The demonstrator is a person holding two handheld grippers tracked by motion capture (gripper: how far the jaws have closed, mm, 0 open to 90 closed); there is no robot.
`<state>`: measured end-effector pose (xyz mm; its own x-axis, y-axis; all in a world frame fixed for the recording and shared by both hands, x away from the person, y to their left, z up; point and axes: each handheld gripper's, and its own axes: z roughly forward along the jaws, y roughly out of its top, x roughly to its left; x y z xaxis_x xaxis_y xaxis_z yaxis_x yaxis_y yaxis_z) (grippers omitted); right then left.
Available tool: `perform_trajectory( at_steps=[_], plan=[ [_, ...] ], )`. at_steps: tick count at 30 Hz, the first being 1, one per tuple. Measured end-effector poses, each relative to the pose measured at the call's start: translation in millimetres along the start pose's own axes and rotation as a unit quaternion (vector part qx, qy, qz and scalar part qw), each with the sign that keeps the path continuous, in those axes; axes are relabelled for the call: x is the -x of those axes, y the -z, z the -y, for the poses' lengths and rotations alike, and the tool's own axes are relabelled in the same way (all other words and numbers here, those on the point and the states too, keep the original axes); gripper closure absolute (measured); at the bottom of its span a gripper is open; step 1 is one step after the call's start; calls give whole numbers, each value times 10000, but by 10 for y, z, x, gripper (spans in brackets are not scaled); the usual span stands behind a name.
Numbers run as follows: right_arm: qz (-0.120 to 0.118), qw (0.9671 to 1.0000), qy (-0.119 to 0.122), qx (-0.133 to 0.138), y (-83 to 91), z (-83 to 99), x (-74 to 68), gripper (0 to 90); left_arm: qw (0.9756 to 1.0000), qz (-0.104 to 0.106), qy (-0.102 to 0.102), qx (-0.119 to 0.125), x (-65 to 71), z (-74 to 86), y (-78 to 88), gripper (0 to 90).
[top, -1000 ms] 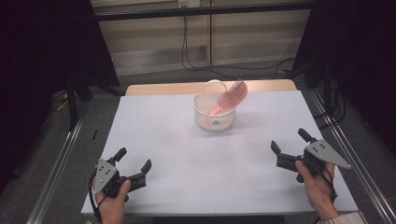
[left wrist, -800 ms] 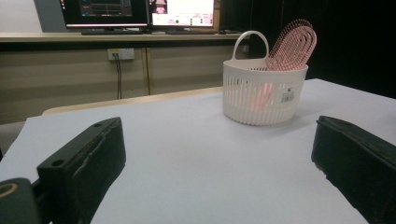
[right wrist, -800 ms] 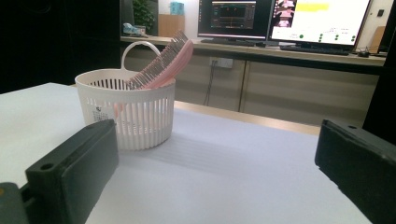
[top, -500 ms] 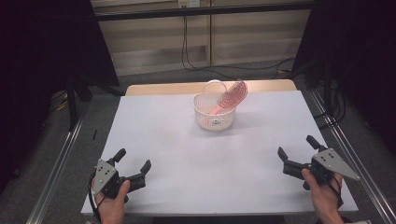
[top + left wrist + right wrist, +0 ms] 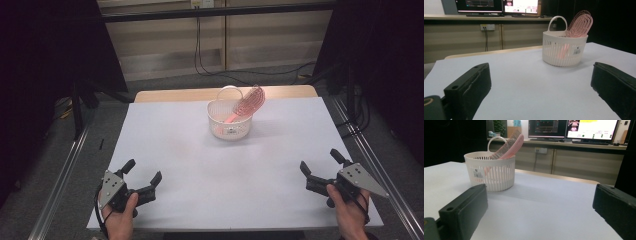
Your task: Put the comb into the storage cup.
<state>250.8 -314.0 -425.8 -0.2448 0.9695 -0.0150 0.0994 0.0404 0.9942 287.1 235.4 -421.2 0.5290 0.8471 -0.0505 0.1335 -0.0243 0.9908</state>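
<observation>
**Both grippers parked wide open, brush sitting in the basket**

High view: the white basket (image 5: 229, 121) stands on the table (image 5: 170, 130) toward 12 o'clock, well apart from both hands. A pink hairbrush (image 5: 245, 106) stands tilted inside it, head poking over the rim toward 1 o'clock. The left gripper (image 5: 143, 179) rests at about 7 o'clock near the front edge, jaws spread, nothing between them. The right gripper (image 5: 320, 163) is at roughly 5 o'clock, jaws also spread and empty.

Left gripper view: the two black jaws sit far apart at the bottom corners, bare table between them. The basket (image 5: 564, 50) is up at 1 o'clock, the hairbrush (image 5: 580, 24) leaning out of its right side.

Right gripper view: same deal, jaws wide apart over bare table. The basket (image 5: 490, 173) is at 10 o'clock, with the hairbrush (image 5: 507, 146) leaning to the right above the rim. Monitors (image 5: 571, 128) glow at the back.
</observation>
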Motion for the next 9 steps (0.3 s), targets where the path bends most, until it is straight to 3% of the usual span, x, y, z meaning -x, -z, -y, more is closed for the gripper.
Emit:
perform_trajectory(
  at_steps=[9],
  plan=[
    [-52,10000,-7,14,-45,7,-18,0,10000,-6,42,-36,-18,-1,-5,30]
  ],
)
